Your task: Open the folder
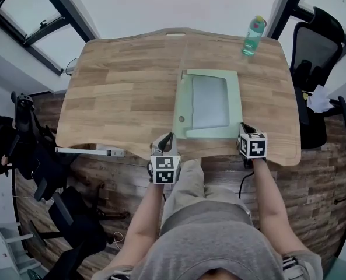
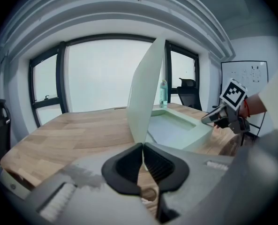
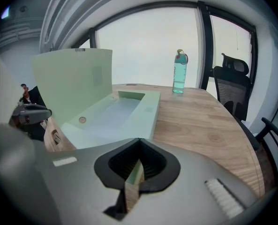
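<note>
A pale green box folder [image 1: 233, 107] lies at the near middle of the wooden desk [image 1: 120, 92]. Its cover [image 2: 146, 90] stands raised almost upright on the left side, and my left gripper [image 2: 142, 148] is shut on the cover's near edge. In the head view that gripper [image 1: 168, 137] sits at the folder's near left corner. My right gripper [image 3: 138, 162] is shut on the near rim of the folder's base [image 3: 129, 114], at the near right corner [image 1: 243, 128]. The grey inside of the tray [image 1: 210, 101] is exposed.
A teal water bottle [image 1: 253, 37] stands at the desk's far right, beyond the folder. Office chairs [image 1: 315, 51] stand to the right and dark equipment [image 1: 21, 139] to the left of the desk. My legs are under the near edge.
</note>
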`<state>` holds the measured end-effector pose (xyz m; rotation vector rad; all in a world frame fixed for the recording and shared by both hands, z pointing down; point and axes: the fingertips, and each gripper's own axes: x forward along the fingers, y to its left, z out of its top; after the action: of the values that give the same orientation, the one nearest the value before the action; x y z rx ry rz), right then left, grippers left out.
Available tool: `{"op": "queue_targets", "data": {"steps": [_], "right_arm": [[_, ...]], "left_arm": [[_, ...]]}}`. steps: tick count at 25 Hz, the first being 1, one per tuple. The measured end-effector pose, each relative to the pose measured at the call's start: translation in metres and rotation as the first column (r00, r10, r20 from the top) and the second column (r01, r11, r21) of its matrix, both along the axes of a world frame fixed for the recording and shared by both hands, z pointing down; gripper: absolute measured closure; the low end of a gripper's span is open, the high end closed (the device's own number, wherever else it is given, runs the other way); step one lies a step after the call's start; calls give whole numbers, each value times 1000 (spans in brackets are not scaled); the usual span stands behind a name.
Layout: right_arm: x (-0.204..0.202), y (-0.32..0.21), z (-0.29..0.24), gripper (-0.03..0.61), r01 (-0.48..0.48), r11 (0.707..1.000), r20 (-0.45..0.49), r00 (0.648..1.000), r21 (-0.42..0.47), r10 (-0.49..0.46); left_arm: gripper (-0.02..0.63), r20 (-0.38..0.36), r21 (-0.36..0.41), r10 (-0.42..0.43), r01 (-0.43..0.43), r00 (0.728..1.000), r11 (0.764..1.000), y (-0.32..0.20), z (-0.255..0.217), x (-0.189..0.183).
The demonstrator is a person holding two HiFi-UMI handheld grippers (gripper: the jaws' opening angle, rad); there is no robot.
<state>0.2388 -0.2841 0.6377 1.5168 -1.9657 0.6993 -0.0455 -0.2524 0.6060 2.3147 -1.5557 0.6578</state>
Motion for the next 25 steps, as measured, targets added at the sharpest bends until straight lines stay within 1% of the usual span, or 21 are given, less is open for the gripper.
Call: {"op": "queue_targets", "data": {"steps": [3, 6, 8, 11, 16, 25], "right_arm": [[0, -1, 0, 578, 2, 1000, -9, 1000, -6, -3], [0, -1, -1, 578, -3, 1000, -9, 1000, -11, 3], [0, -1, -1, 578, -6, 1000, -10, 1000, -9, 6], [1, -1, 0, 578, -11, 1000, -11, 1000, -3, 11], [2, -1, -1, 578, -19, 1000, -11, 1000, -3, 19], [2, -1, -2, 578, -32, 999, -15, 999, 3, 32]], "left_arm": [[600, -10, -18, -77, 77, 997, 997, -2, 5, -10], [594, -6, -35, -145, 145, 989, 989, -2, 11, -21], [574, 0, -46, -183, 183, 983, 982, -3, 15, -29], [527, -3, -65, -233, 232, 973, 970, -4, 20, -41], [470, 13, -106, -280, 280, 960, 954, -4, 36, -58], [397, 47, -169, -363, 366, 930, 915, -5, 67, -81]]}}
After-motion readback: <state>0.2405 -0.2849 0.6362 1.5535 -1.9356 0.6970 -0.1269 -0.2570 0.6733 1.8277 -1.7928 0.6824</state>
